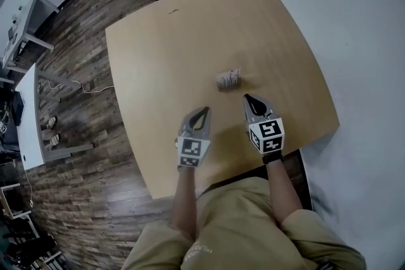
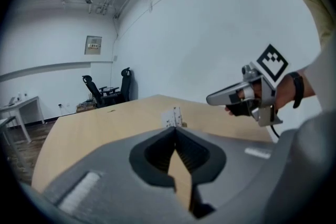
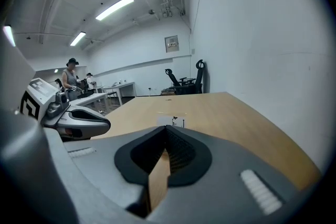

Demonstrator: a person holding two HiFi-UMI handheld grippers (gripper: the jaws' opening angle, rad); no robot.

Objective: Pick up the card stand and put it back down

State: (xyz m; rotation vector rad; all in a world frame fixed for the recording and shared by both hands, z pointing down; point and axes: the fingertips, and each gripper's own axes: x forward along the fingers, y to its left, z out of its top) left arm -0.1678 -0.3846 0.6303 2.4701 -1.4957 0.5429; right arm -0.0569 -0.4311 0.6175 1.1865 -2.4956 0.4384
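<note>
The pale wood tabletop (image 1: 171,54) stands on a dark plank floor (image 1: 95,117). A white wall (image 1: 361,22) runs along its right, white desks (image 1: 30,117) stand to the left, and office chairs (image 2: 126,84) are at the far end of the room. The card stand (image 1: 228,78) stands upright near the tabletop's middle, just beyond my tips and touching neither. I hold my left gripper (image 1: 204,110) and right gripper (image 1: 246,97) side by side over the near edge, pointing away from me. Each has its fingers (image 2: 155,155) pressed together on nothing.
</note>
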